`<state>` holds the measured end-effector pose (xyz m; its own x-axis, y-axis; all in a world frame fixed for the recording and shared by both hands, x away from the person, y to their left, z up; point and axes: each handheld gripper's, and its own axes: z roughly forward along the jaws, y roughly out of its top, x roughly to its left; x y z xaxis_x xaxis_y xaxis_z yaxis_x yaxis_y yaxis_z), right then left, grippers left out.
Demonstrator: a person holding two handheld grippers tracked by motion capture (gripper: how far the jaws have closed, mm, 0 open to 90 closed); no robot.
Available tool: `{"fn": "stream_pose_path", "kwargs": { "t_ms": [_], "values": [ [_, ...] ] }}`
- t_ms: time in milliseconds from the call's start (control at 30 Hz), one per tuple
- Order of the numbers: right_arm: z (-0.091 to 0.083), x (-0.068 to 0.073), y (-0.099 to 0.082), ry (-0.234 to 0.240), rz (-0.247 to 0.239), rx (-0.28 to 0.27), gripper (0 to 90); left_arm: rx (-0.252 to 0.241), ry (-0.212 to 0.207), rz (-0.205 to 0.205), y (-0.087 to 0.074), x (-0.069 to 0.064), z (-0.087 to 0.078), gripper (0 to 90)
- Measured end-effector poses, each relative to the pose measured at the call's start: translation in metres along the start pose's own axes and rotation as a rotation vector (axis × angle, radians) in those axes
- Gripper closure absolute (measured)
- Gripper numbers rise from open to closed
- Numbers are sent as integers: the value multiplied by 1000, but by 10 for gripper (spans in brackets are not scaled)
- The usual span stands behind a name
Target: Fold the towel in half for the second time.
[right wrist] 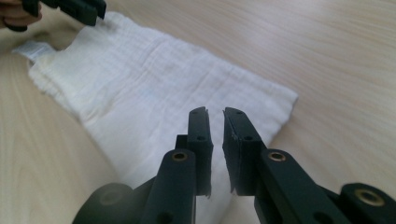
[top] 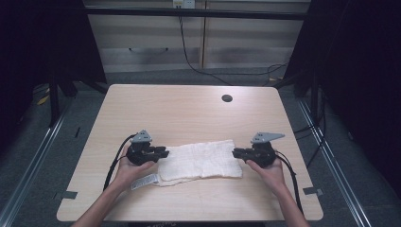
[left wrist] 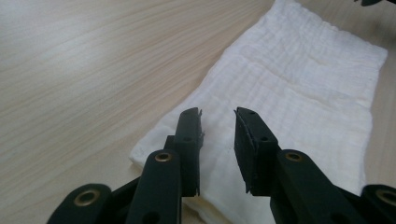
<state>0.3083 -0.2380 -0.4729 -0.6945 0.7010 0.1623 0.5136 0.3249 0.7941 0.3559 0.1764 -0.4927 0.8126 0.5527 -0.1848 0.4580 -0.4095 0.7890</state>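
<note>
We have the folded cloth lying flat near the tabletop's near edge — left gripper and right gripper at its two ends, jaws slightly parted, holding nothing. Next, we judge, comes regripping the ends — pads must pinch fabric.

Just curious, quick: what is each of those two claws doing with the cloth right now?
Left gripper: open, holding nothing, above the white cloth.
Right gripper: slightly open, holding nothing, over the cloth's other end.
</note>
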Motion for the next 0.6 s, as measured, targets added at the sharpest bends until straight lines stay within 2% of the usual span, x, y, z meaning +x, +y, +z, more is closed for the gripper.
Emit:
{"fn": "stream_pose_path", "kwargs": {
  "t_ms": [67,133,233,300,333,467,600],
  "values": [
    [13,-5,6,6,0,-2,819,18,10,3,-1,2,8,716],
    [29,-10,10,-1,5,18,820,52,48,19,-4,3,11,719],
    [48,-15,8,-7,19,49,817,54,33,11,-10,6,12,719],
    [55,-15,5,-15,19,77,813,54,34,7,-10,6,11,719],
    [57,-15,3,-24,12,96,812,52,31,14,-11,7,10,719],
    [52,-14,-1,-30,9,112,827,52,27,28,-13,7,8,719],
    [36,-8,-11,-34,-9,131,831,54,12,30,-16,4,5,719]
  ]
}}
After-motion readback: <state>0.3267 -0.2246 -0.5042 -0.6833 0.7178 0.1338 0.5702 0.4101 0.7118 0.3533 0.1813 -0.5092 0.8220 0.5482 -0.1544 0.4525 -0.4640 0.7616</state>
